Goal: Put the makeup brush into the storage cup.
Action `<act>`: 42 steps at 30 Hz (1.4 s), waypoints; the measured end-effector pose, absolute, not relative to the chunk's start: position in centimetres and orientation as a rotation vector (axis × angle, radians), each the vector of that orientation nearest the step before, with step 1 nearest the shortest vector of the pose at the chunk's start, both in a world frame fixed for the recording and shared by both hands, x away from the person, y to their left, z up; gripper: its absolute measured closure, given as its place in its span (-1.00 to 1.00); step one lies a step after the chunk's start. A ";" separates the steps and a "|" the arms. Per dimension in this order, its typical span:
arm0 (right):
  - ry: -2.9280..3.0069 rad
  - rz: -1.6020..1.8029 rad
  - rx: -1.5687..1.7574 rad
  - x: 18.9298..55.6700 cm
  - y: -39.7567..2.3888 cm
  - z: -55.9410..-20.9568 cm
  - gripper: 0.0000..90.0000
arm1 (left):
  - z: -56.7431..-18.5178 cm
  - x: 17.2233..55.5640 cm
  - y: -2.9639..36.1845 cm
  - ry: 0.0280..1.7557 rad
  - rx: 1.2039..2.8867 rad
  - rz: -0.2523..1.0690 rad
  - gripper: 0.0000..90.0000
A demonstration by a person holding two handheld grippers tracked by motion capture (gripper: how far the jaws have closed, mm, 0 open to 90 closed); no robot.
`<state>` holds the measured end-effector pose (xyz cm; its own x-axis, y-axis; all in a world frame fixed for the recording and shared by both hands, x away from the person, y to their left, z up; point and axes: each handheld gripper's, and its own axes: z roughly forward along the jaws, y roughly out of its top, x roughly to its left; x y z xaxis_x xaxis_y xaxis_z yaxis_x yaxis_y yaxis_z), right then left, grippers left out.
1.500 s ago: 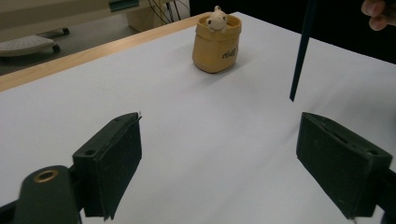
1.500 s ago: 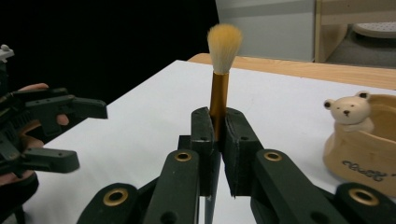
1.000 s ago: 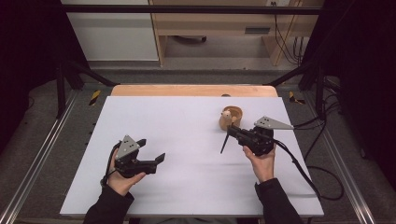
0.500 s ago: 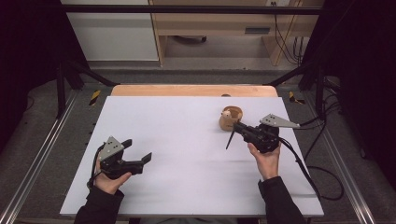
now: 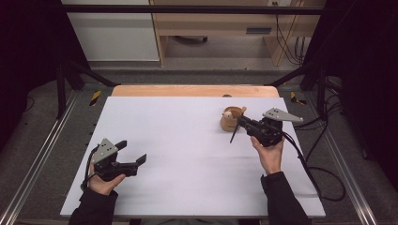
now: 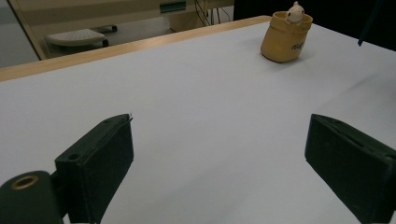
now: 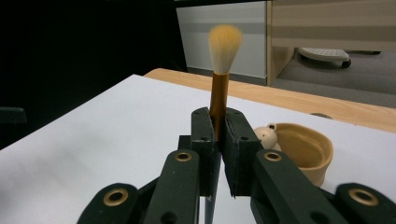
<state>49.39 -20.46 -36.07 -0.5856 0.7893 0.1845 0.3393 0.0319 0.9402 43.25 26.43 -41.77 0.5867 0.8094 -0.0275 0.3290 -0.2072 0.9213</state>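
tan cup (image 6: 285, 41), dark lettering, unreadable

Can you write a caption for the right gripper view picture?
Right gripper pinches a brush upright beside a tan cup.

At the right gripper (image 7: 215, 140), the clamped jaws hide the middle of a brush (image 7: 223, 70), whose lower handle runs out of the right gripper view at the bottom edge; in the high view its tuft cannot be made out against the tan cup (image 5: 230, 121). The small pale figure (image 6: 295, 11) on the cup's rim is too small to identify, its top clipped in the left gripper view, where dark lettering on the cup's side is unreadable. Both of the person's forearms are cut off at the high view's bottom edge.
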 end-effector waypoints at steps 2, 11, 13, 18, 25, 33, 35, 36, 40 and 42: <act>1.920 1.573 1.146 49.7 -20.4 -35.7 0.86 | -41.9 43.2 26.6 0.936 1.793 0.585 -0.83; 1.883 1.563 1.165 51.2 -20.3 -34.7 0.86 | -42.3 43.0 27.2 0.951 1.778 0.589 -0.83; 1.876 1.549 1.166 51.7 -20.2 -34.4 0.86 | -42.4 42.9 27.3 0.948 1.781 0.594 -0.83; 1.843 1.527 1.175 52.7 -20.2 -33.9 0.86 | -42.7 42.7 27.5 0.952 1.782 0.589 -0.83; 1.807 1.493 1.201 53.8 -20.4 -33.6 0.86 | -42.9 42.7 27.7 0.960 1.795 0.587 -0.83; 1.770 1.461 1.218 55.1 -20.8 -33.0 0.86 | -43.0 42.8 27.6 0.963 1.787 0.587 -0.84; 1.760 1.464 1.226 55.3 -20.8 -32.8 0.86 | -43.0 42.8 27.6 0.964 1.786 0.588 -0.84; 1.757 1.456 1.222 55.5 -20.9 -32.8 0.86 | -43.0 42.8 27.6 0.965 1.784 0.587 -0.83; 1.740 1.442 1.236 56.1 -21.0 -32.7 0.86 | -42.9 42.8 27.7 0.962 1.787 0.591 -0.83; 1.730 1.439 1.244 56.4 -21.1 -32.7 0.86 | -42.9 42.8 27.6 0.962 1.780 0.591 -0.83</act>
<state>56.37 -21.06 -32.73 -0.4109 0.9016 0.1353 0.2972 -0.0078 0.9548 42.79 27.64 -42.91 0.5662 0.8235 -0.0345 0.3417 -0.1965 0.9191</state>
